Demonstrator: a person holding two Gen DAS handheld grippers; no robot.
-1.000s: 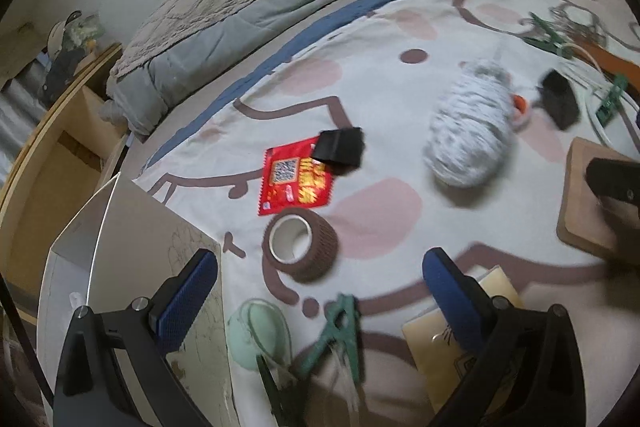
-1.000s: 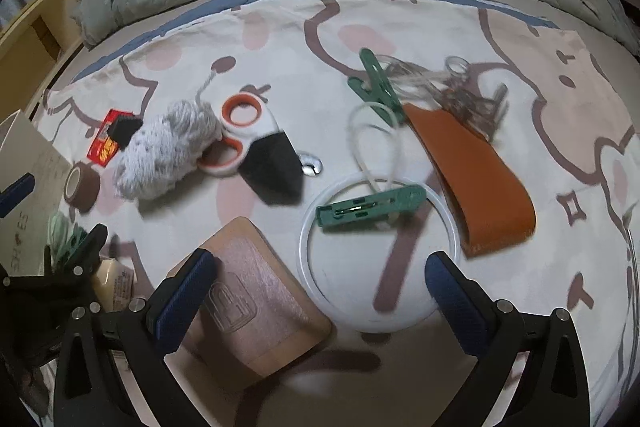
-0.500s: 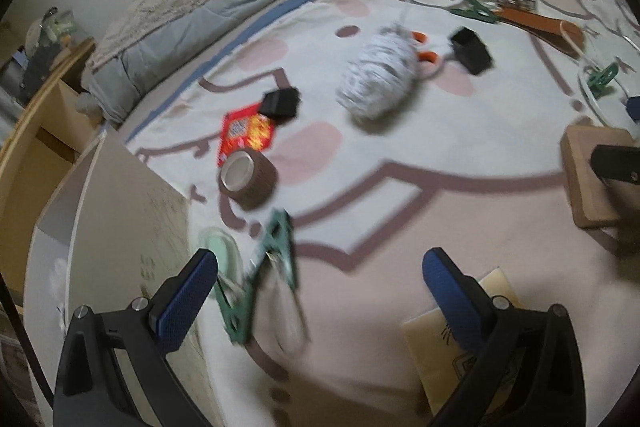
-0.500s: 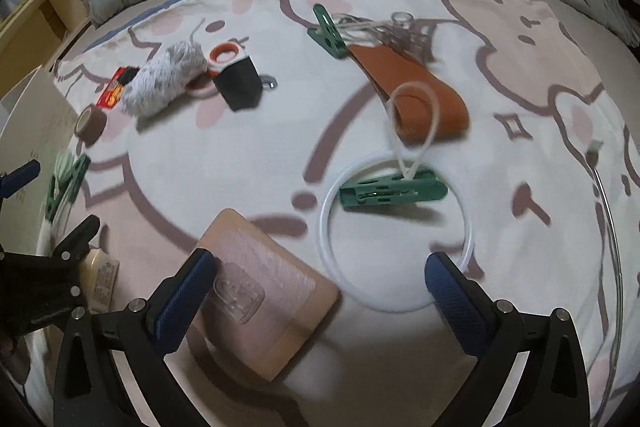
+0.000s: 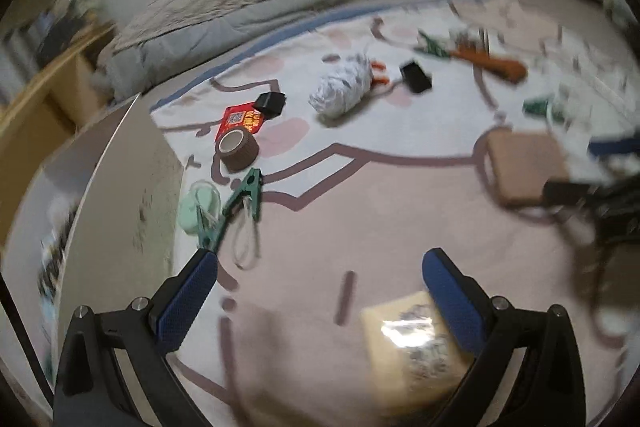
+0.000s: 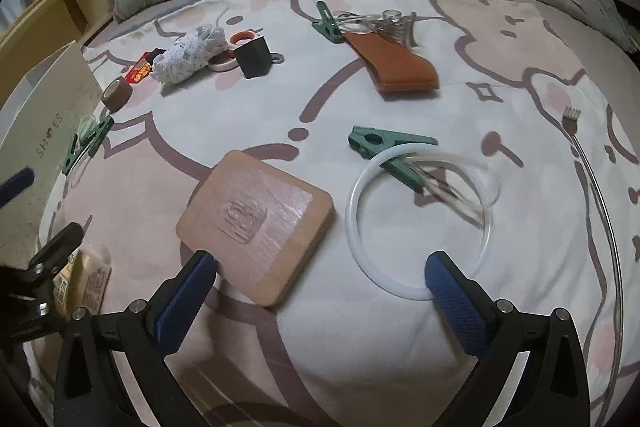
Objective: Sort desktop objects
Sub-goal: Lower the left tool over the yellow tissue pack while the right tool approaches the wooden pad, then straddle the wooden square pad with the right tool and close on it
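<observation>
While both of my grippers hang above a bed covered with a cartoon-print sheet [image 6: 400,99], the things to sort lie scattered across it. Nearest my right gripper [image 6: 316,269], whose blue-padded jaws stand wide apart and hold nothing, is a wooden block [image 6: 256,223] with a white ring [image 6: 416,223] just beside it on the right; a green clip [image 6: 384,147] lies across the ring's far edge. Farther off are a brown leather case [image 6: 400,61], a second green clip [image 6: 328,23] touching its far end, a black cup [image 6: 252,57], a ball of white yarn [image 6: 188,57] and orange-handled scissors [image 6: 236,47] between the yarn and the cup. My left gripper [image 5: 320,267] is also spread open and empty, over bare sheet; a yellow packet [image 5: 412,343] lies under its right finger. Ahead of it I see another green clip [image 5: 240,203], a pale green lid [image 5: 198,205], a roll of brown tape [image 5: 237,147] and a red packet [image 5: 242,121]. A white shoebox [image 5: 116,211] stands at the left edge.
</observation>
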